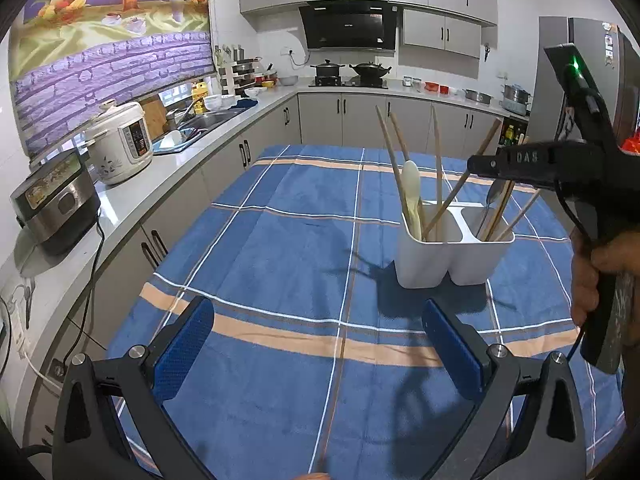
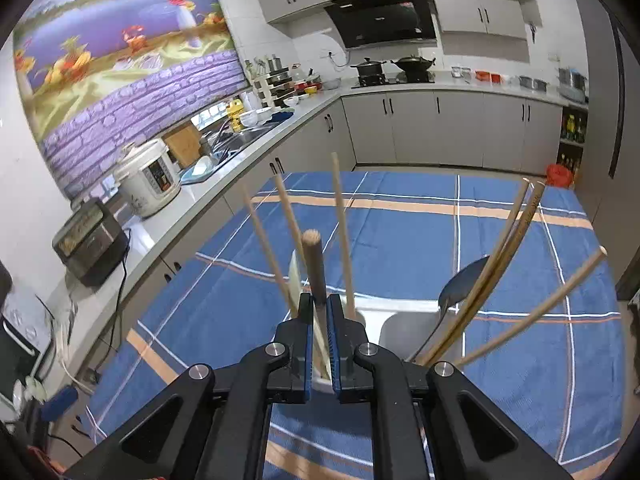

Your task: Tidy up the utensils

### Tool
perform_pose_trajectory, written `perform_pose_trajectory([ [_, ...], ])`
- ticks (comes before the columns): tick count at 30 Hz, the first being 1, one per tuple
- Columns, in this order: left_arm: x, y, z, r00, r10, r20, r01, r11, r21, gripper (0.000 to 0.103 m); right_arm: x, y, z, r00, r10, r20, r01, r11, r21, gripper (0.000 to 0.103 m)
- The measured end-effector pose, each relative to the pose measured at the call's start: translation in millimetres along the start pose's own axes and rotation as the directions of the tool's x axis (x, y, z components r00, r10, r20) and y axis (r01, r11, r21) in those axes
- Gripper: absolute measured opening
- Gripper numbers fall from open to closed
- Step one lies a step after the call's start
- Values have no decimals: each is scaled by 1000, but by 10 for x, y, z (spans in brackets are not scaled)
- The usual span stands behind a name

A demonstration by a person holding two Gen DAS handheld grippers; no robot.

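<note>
A white two-compartment holder (image 1: pixel 440 264) stands on the blue checked tablecloth (image 1: pixel 288 240). Its left compartment holds a white spoon (image 1: pixel 412 184) and several wooden chopsticks; the right one holds a metal spoon (image 2: pixel 460 284) and more chopsticks. My right gripper (image 2: pixel 320 300) is above the left compartment, shut on a brown chopstick (image 2: pixel 312 256) that leans up out of it. In the left wrist view that right gripper (image 1: pixel 476 165) comes in from the right, held by a hand (image 1: pixel 592 280). My left gripper (image 1: pixel 316 308) hangs open over the cloth in front of the holder, nothing between its blue pads.
A kitchen counter (image 1: pixel 132 196) runs along the left with a rice cooker (image 1: pixel 120 144), a small oven (image 1: pixel 56 200) and a sink (image 1: pixel 200 124). Cabinets and a stove (image 1: pixel 348 80) line the back. A fridge (image 1: pixel 592 80) stands at right.
</note>
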State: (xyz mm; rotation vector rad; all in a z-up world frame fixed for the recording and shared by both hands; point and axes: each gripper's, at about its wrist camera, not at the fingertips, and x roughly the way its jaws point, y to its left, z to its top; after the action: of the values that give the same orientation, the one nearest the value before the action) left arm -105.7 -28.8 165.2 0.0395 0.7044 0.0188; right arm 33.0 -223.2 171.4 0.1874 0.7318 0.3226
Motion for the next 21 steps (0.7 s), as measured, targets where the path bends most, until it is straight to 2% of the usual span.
perform_pose_trajectory([
  [5, 124, -54, 54, 1000, -20, -20, 20, 1000, 13, 103, 60, -109, 110, 1000, -3, 2, 3, 999, 35, 11],
  [7, 163, -89, 71, 999, -32, -26, 32, 999, 18, 103, 57, -158, 151, 1000, -12, 12, 12, 999, 52, 18],
  [9, 186, -115, 69, 999, -44, -29, 45, 999, 25, 103, 27, -226, 193, 1000, -17, 24, 15, 997, 77, 30],
  [11, 196, -157, 70, 998, -52, -31, 53, 998, 33, 103, -16, -293, 231, 999, -22, 41, 18, 994, 104, 31],
  [15, 188, -226, 59, 997, -64, -30, 66, 997, 46, 103, -152, -411, 263, 997, -42, 72, 31, 989, 148, 48],
  [21, 144, -278, 54, 998, -62, -19, 62, 997, 48, 103, -484, -431, 255, 989, -50, 137, 26, 985, 171, 50],
])
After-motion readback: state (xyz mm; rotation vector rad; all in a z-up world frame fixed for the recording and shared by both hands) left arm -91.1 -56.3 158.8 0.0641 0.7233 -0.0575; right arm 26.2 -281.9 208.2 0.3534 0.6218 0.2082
